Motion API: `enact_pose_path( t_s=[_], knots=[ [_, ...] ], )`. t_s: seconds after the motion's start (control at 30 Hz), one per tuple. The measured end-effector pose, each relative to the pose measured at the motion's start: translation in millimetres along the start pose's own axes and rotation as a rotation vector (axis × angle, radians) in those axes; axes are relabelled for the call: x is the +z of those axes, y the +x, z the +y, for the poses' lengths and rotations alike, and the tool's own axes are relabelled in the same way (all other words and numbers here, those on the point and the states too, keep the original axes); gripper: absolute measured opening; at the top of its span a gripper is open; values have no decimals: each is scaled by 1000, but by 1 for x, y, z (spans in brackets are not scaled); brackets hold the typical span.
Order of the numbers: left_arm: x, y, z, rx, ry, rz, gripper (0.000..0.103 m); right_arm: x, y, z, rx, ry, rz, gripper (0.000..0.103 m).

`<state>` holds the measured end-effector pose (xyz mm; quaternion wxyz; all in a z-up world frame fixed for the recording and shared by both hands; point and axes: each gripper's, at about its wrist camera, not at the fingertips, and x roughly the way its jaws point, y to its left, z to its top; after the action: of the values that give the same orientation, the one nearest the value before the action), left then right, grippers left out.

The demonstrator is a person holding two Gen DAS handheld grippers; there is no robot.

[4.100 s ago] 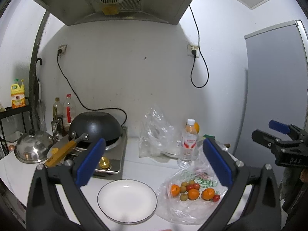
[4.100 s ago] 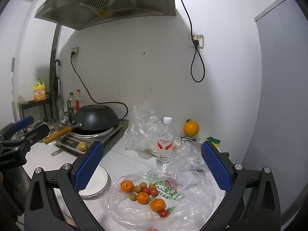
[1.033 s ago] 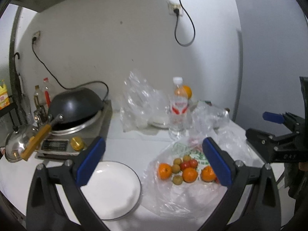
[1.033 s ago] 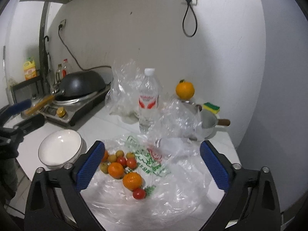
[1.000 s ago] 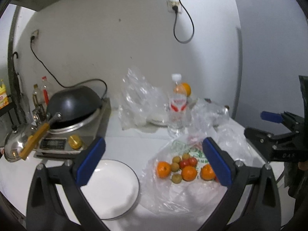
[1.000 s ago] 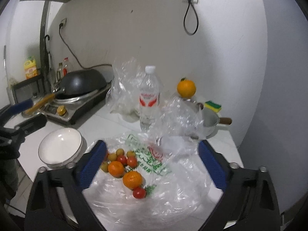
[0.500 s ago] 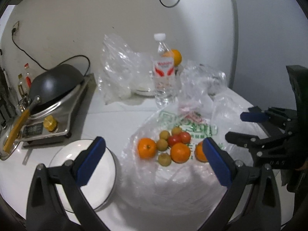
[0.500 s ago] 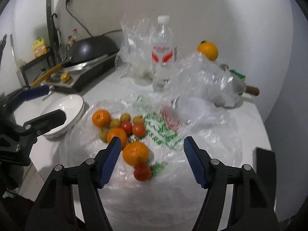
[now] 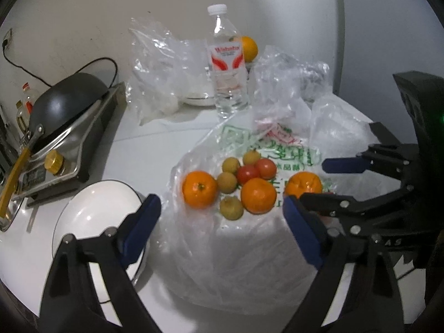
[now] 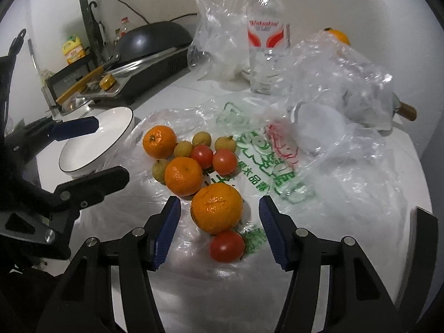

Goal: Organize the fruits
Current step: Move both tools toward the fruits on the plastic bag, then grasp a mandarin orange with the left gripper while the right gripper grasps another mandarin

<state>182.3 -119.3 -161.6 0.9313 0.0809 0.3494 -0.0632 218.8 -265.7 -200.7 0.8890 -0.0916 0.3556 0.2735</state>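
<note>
The right tongs [image 10: 219, 230] have just been closing and now sit with their blue pads on either side of the nearest mandarin [image 10: 216, 208], a gap showing on each side, so nothing is gripped. That mandarin is bright orange, a little dimpled, with a small red tomato [image 10: 227, 246] touching it on the near side. The left tongs [image 9: 222, 230] have narrowed a little too but stand wide apart and empty, above the near edge of the plastic bag [image 9: 236, 263].

All the fruit lies on top of this flattened clear bag with green and red print, spread on the white counter [image 9: 155, 144]. Two more mandarins [image 10: 183, 176], two red tomatoes [image 10: 224, 161] and four small yellowish-brown round fruits [image 10: 183, 148] huddle close together, many touching. Just beside the bag stands a white bowl [image 9: 91, 216], with nothing in it. Further back are a water bottle [image 9: 227, 63], crumpled clear bags [image 9: 161, 63], another orange [image 9: 248, 48] and a black wok [image 9: 66, 97] on a cooker.
</note>
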Motion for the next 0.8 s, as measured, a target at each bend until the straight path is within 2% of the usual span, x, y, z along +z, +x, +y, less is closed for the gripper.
enact_pose_path(
  t_s=[0.03,0.1,0.17,0.27,0.5,0.63,0.8],
  knots=[
    [1,2,-1,-2,6,2,88,1,3,-1,4,-4,6,61],
    [3,6,-5,-10,23,10,84,1,8,-2,18,-6,15,49],
    [5,13,-9,-22,42,27,77,0,12,-4,42,-4,23,47],
    [7,22,-12,-54,53,46,69,-2,13,-6,60,-1,17,46],
    [15,38,-22,-62,87,62,65,-2,2,-24,93,54,-22,46],
    [17,49,-31,-79,116,81,59,2,-13,-37,80,71,-73,46],
    [16,64,-40,-75,140,120,55,3,-18,-50,59,89,-91,46]
  ],
)
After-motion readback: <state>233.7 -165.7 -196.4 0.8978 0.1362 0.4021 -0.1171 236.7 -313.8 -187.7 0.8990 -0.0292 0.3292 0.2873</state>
